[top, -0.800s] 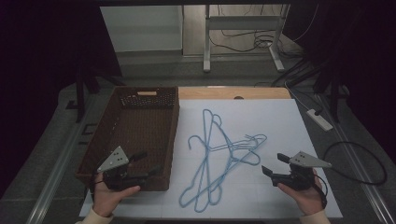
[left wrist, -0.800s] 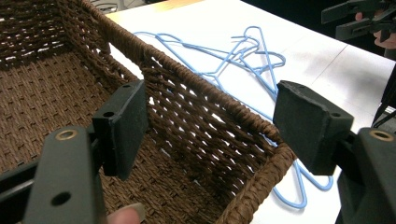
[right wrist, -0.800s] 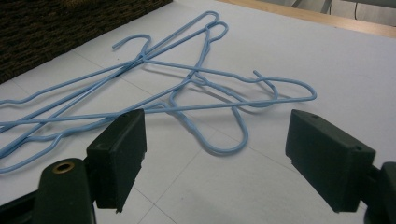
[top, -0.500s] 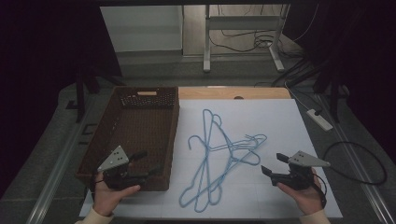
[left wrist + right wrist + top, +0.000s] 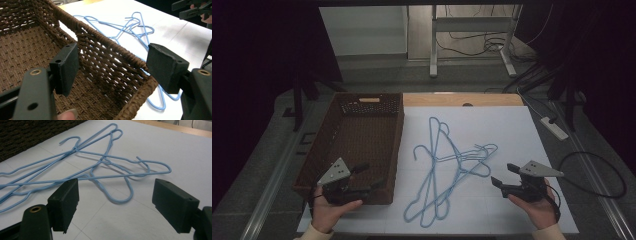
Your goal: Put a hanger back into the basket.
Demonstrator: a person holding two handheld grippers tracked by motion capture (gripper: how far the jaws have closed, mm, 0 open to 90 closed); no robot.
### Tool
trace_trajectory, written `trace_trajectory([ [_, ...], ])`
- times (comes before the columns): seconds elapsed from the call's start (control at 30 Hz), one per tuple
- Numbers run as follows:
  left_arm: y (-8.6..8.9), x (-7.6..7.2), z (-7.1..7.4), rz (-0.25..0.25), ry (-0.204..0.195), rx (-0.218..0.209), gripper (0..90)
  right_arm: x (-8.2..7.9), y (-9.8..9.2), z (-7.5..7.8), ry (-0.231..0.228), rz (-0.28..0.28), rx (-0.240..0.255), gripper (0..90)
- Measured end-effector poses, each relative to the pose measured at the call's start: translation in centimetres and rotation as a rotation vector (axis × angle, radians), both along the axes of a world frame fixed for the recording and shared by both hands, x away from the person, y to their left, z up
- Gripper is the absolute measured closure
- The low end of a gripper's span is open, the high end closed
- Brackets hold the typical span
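Several light-blue wire hangers (image 5: 447,165) lie tangled on the white sheet (image 5: 497,130), just right of a brown wicker basket (image 5: 362,140). My left gripper (image 5: 371,176) hovers open over the basket's near right corner. In the left gripper view its jaws (image 5: 115,67) straddle the woven wall (image 5: 100,55) without touching it, and the hangers (image 5: 130,27) lie beyond. My right gripper (image 5: 503,174) is open at the sheet's near right, pointing toward the pile. In the right gripper view its jaws (image 5: 115,202) stand wide and low in front of the nearest hanger hook (image 5: 125,192), holding nothing.
The basket holds nothing. A power strip (image 5: 554,127) and a looped cable (image 5: 597,175) lie off the sheet's right edge. A metal stand (image 5: 472,45) and cables sit on the floor behind the table. The right gripper (image 5: 192,8) appears far off in the left gripper view.
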State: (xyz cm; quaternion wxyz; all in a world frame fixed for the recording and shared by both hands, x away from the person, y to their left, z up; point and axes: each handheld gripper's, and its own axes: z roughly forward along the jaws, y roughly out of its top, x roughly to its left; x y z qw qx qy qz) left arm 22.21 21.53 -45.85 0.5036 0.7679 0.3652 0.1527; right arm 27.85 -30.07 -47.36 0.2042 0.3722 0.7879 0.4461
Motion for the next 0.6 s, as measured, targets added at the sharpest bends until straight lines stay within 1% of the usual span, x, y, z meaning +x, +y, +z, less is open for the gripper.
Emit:
trace_trajectory([
  [0.1, -0.1, 0.1, 0.2, -0.005, -0.006, 0.003, 27.8, 0.1, 0.1, 0.1, 0.001, 0.003, -0.005, 22.5],
  [0.37, -0.1, -0.1, 0.2, -0.005, -0.005, 0.004, 27.9, 0.4, 0.6, 0.4, 0.010, 0.008, -0.008, 22.9],
  [0.53, 0.0, -0.1, 0.4, -0.006, -0.011, 0.001, 27.9, 0.9, 1.6, 0.9, 0.015, 0.025, -0.020, 23.4],
  [0.6, -0.1, 0.0, 0.3, -0.008, -0.006, 0.005, 27.9, 1.5, 2.5, 1.4, 0.029, 0.034, -0.022, 23.9],
])
